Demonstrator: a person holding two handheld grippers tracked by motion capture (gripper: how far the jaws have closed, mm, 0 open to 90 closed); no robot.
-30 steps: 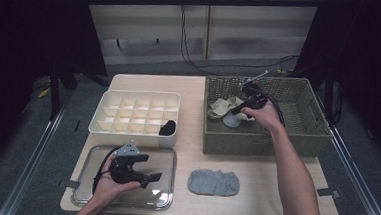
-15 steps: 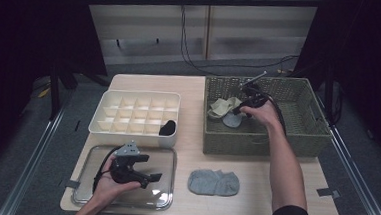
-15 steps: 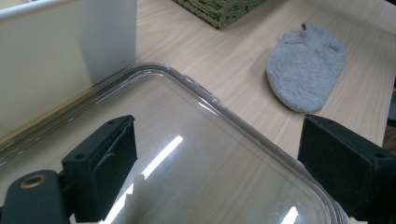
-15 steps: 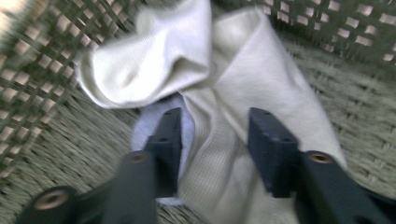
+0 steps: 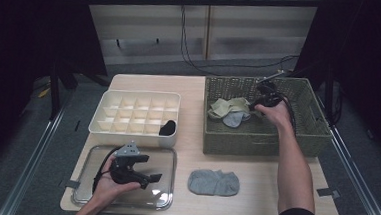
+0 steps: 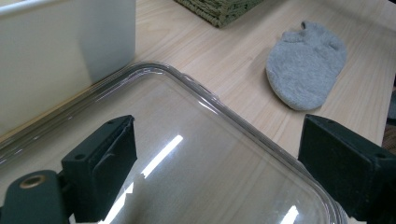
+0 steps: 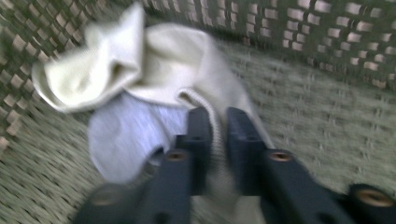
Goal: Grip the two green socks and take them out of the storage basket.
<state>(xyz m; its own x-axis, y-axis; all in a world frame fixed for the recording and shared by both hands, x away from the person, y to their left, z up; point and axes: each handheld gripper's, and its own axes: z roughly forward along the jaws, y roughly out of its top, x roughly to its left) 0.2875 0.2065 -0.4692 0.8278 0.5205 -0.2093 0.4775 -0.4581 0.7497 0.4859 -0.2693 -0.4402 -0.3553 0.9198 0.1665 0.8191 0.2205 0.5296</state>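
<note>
My right gripper [image 5: 253, 107] is down inside the woven basket [image 5: 256, 141]. It is shut on a fold of the cream sock [image 7: 163, 60], which is pinched between the jaws of the right gripper [image 7: 217, 116]. A pale grey sock [image 7: 121, 135] lies under the cream one [image 5: 223, 107]. My left gripper [image 5: 153, 180] rests in a hand over the clear plastic lid [image 5: 168, 158]. The left gripper [image 6: 215, 163] is open with nothing between its fingers. Another grey sock [image 5: 214, 182] lies flat on the table to the right of the lid.
A white divided organiser box [image 5: 138, 112] stands behind the lid, with a black sock [image 5: 167, 127] in a front right compartment. Bare wood shows between the box and the basket. The grey sock [image 6: 308, 70] lies just past the lid's rim [image 6: 224, 116].
My right hand has shifted slightly inside the basket, staying at the socks. The left gripper has stayed over the lid.
</note>
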